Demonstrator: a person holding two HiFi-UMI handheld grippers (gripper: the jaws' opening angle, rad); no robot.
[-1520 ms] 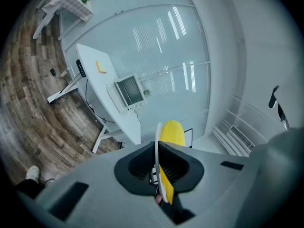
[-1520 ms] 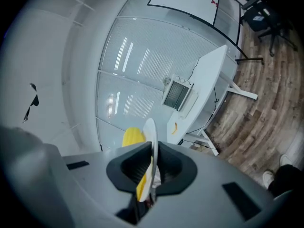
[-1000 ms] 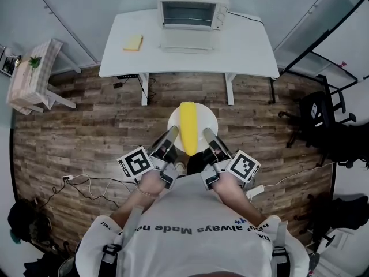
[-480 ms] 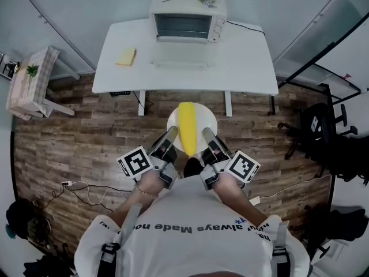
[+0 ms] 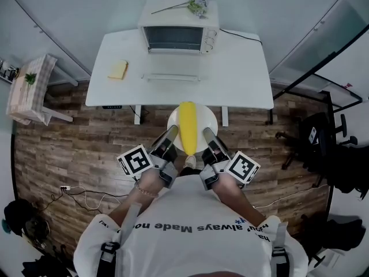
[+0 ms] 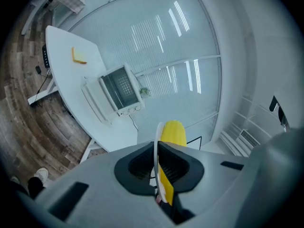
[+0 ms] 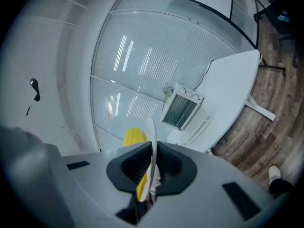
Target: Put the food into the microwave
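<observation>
Though not yet delivered, corn cob (image 5: 187, 126): lying on white plate (image 5: 211, 120), carried above wood floor (image 5: 86, 143)
Left gripper (image 5: 172, 133): clamped on the plate's left rim
Right gripper (image 5: 206, 134): clamped on its right rim
Microwave (image 5: 176, 36): on white table (image 5: 242, 79) ahead, well apart, door apparently folded down
Remaining: approach, slide food inside

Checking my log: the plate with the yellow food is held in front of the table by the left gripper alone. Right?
No. Both grippers hold the plate: the right gripper view shows the right gripper shut on its rim too, like the left gripper. The rest stands.
</observation>
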